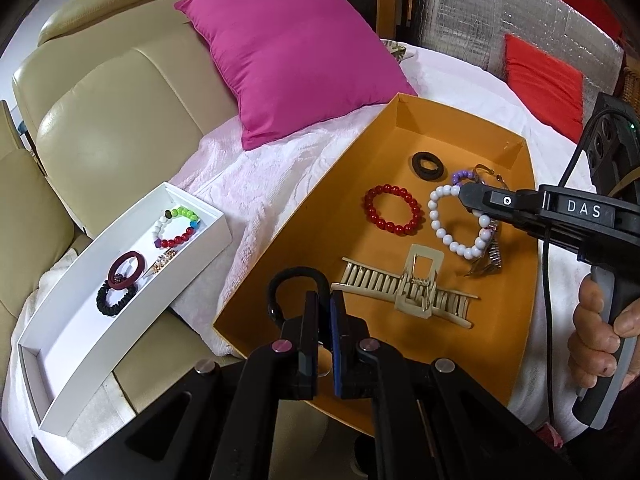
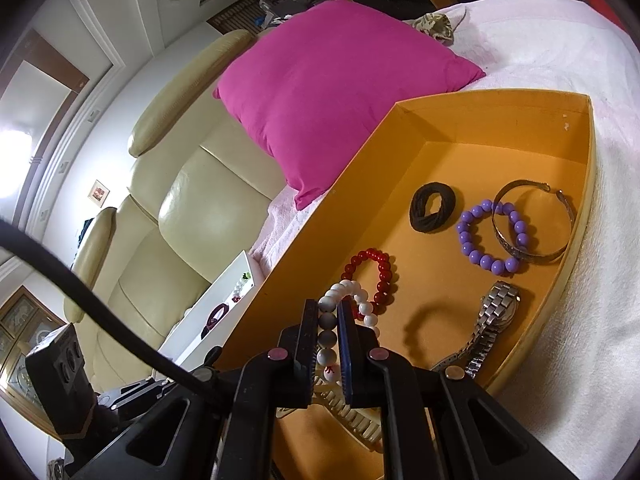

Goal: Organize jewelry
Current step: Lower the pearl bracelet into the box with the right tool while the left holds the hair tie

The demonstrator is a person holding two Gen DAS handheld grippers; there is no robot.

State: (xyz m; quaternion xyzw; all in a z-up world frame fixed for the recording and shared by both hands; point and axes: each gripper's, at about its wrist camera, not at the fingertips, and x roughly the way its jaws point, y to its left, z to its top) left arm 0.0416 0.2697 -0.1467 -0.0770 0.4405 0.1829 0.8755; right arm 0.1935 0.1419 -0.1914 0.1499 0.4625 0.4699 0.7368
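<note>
Behind the right gripper (image 1: 466,198), purple bracelet (image 1: 462,177) and watch (image 1: 494,258) lie half-hidden.

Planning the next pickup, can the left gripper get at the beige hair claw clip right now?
Probably not yet: the left gripper is shut on a black hair tie, so it is occupied, though the beige hair claw clip lies unobstructed just ahead in the orange tray.

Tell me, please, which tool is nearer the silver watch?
Right. The right tool, clamped on the white bead bracelet, sits beside the silver watch; the left tool holds a black hair tie farther away.
</note>
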